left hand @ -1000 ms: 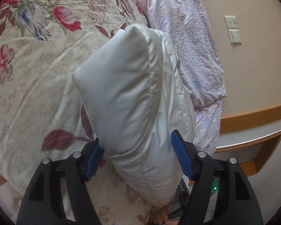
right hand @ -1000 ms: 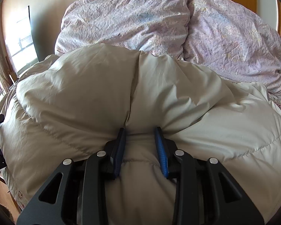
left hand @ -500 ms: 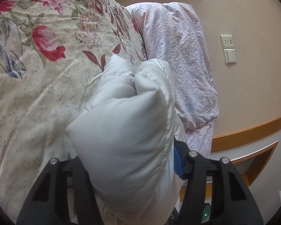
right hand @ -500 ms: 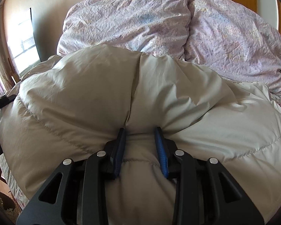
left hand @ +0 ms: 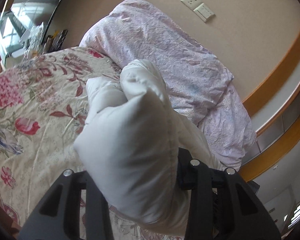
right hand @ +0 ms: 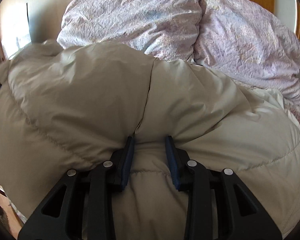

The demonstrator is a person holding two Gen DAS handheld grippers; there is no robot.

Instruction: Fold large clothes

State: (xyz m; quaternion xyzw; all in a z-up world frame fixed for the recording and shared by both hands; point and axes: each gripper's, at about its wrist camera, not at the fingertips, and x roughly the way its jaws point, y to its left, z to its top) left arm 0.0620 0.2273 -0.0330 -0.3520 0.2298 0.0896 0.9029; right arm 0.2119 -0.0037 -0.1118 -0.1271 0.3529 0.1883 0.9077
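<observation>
Grippers, two, black plastic with blue rubber pads. Left gripper [left hand: 148, 178]: jaws have just been closing and now clamp a bunched fold of the white puffy quilted down jacket [left hand: 130, 144]; only the right-hand pad shows, at 4 o'clock of the bundle, pressed into the fabric, the other buried under padding. Bundle rises from 6 o'clock to frame centre, knotted top at 12 o'clock of its own mass. Right gripper [right hand: 150, 156]: narrow set, both pads [right hand: 128, 160] pinching a ridge of the same jacket [right hand: 90, 100], which appears beige in this view and fills the lower frame from 8 to 4 o'clock, seam running up from the pinch. Beneath and behind, left wrist view: cream bedspread with red and pink floral print [left hand: 30, 104], 7 to 10 o'clock. Farther: crumpled pale lilac pillows [right hand: 142, 14], two side by side at 12 to 2 o'clock in the right wrist view. Farthest: beige wall with white socket and switch plates [left hand: 198, 7], 1 o'clock; orange wooden trim [left hand: 274, 84], 3 o'clock.
</observation>
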